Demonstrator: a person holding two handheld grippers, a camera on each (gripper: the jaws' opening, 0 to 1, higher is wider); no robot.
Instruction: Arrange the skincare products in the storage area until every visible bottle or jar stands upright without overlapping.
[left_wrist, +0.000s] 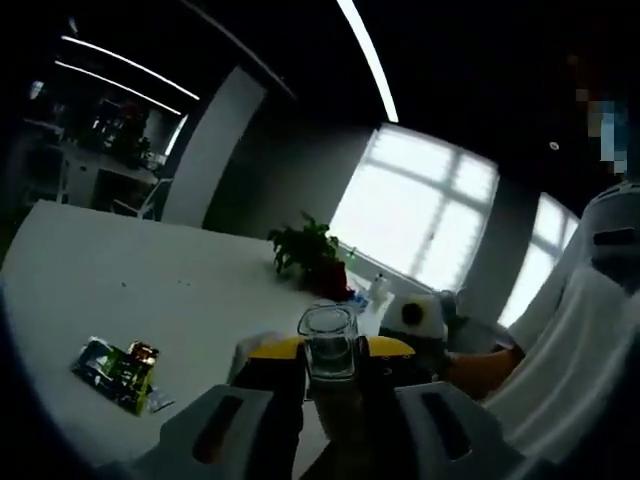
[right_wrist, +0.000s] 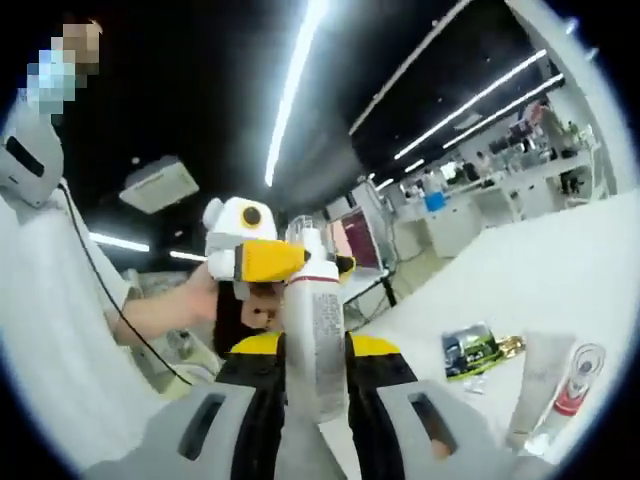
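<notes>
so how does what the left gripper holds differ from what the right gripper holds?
The left gripper holds a clear glass bottle, short and squat. The right gripper holds a white bottle, tall, slim and opaque, with printed text and a red band near its top. Both stand upright between shut jaws, lifted off the white table.

Lying on the table (left_wrist: 120, 280) (left gripper view): packet (left_wrist: 118, 372) at left, plant (left_wrist: 308, 252) further back.
</notes>
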